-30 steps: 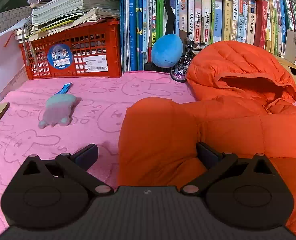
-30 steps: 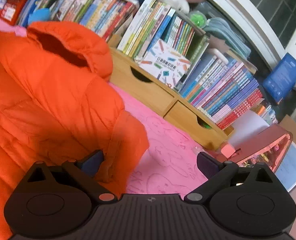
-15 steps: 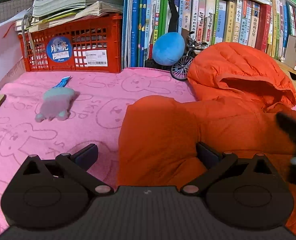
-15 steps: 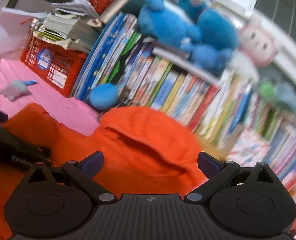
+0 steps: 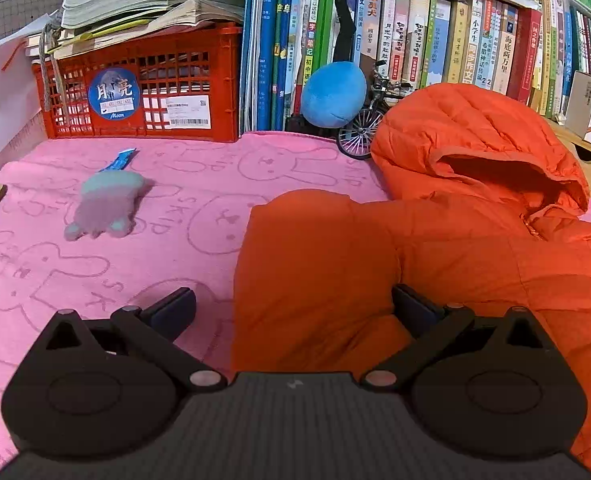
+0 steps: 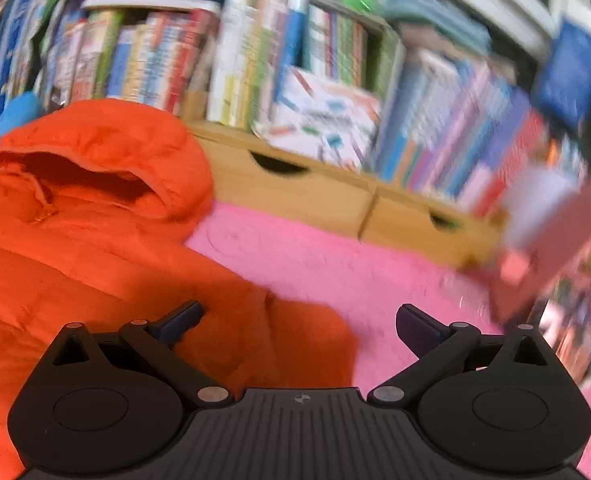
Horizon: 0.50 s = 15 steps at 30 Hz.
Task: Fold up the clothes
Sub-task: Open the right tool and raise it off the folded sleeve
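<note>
Since half a second ago, the right wrist view is being swung off the plush toys and upper shelf and down toward the jacket's right edge and the wooden drawers, with heavy motion blur; the left wrist view is being kept almost unchanged, and the dark shape seen then at its right margin is no longer being shown. From the left: a red crate stacked with papers is being seen at the back, a small grey-and-teal plush toy is being left lying on the pink rabbit-print blanket, and a blue plush ball beside a miniature bicycle is being leaned against the row of books. The left gripper is being held low with its jaws wide apart, one finger over blanket, the other over cloth, straddling the left edge of the orange hooded jacket; nothing is being clamped. The jacket is being left spread flat on the blanket, hood toward the books. In the right wrist view the jacket is being shown at left, and the right gripper is being held with jaws apart over its right edge, with blanket under the right finger. Wooden drawers and blurred books are being seen behind.
</note>
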Each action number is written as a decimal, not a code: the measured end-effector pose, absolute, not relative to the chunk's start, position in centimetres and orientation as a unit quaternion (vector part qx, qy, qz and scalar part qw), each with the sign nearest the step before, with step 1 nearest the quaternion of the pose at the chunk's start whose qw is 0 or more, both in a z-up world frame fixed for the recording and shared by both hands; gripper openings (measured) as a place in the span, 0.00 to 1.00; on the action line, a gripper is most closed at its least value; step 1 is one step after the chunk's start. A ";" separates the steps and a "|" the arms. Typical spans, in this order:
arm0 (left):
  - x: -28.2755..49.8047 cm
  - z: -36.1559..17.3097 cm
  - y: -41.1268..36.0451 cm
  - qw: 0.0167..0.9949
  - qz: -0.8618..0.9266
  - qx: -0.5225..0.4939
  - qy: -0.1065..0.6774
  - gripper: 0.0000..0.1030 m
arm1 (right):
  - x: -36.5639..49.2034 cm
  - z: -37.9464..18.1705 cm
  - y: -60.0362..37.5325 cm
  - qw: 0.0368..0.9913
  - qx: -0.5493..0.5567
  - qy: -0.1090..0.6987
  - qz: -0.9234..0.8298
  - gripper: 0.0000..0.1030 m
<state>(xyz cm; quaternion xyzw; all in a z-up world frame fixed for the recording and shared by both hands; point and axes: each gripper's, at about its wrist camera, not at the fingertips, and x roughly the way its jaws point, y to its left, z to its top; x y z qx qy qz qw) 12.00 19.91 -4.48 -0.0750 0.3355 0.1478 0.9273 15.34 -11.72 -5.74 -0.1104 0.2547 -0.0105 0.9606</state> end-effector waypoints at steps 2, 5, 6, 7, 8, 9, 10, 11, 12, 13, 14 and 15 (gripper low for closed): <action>12.0 -4.5 19.9 0.927 0.148 -0.077 0.336 1.00 | 15.5 -6.3 -12.1 0.957 -0.092 0.275 0.002 1.00; 12.1 -4.5 20.0 0.926 0.148 -0.079 0.338 1.00 | 15.7 -6.6 -11.7 0.953 -0.096 0.289 0.009 1.00; 12.1 -4.5 20.0 0.926 0.148 -0.079 0.338 1.00 | 15.8 -6.6 -11.7 0.952 -0.095 0.292 0.011 1.00; 12.1 -4.5 20.0 0.926 0.148 -0.078 0.339 1.00 | 15.8 -6.7 -11.8 0.951 -0.091 0.295 0.013 1.00; 12.1 -4.5 19.9 0.926 0.148 -0.078 0.339 1.00 | 15.8 -6.7 -11.9 0.951 -0.086 0.298 0.016 1.00; 12.2 -4.5 19.9 0.925 0.148 -0.078 0.340 1.00 | 15.9 -6.7 -12.1 0.950 -0.080 0.301 0.019 1.00; 12.2 -4.6 19.9 0.925 0.149 -0.077 0.341 1.00 | 16.1 -6.6 -12.4 0.950 -0.073 0.304 0.022 1.00; 12.2 -4.6 19.9 0.925 0.149 -0.076 0.341 1.00 | 16.2 -6.6 -12.6 0.949 -0.066 0.307 0.025 1.00; 12.2 -4.5 19.9 0.925 0.148 -0.077 0.342 1.00 | 16.4 -6.6 -12.8 0.949 -0.060 0.309 0.027 1.00; 12.2 -4.5 19.9 0.925 0.148 -0.077 0.342 1.00 | 16.5 -6.6 -12.9 0.948 -0.054 0.311 0.029 1.00; 12.2 -4.5 19.9 0.925 0.148 -0.077 0.342 1.00 | 16.5 -6.6 -13.0 0.948 -0.051 0.312 0.030 1.00; 12.2 -4.5 19.9 0.925 0.148 -0.077 0.342 1.00 | 16.6 -6.6 -13.1 0.948 -0.048 0.313 0.031 1.00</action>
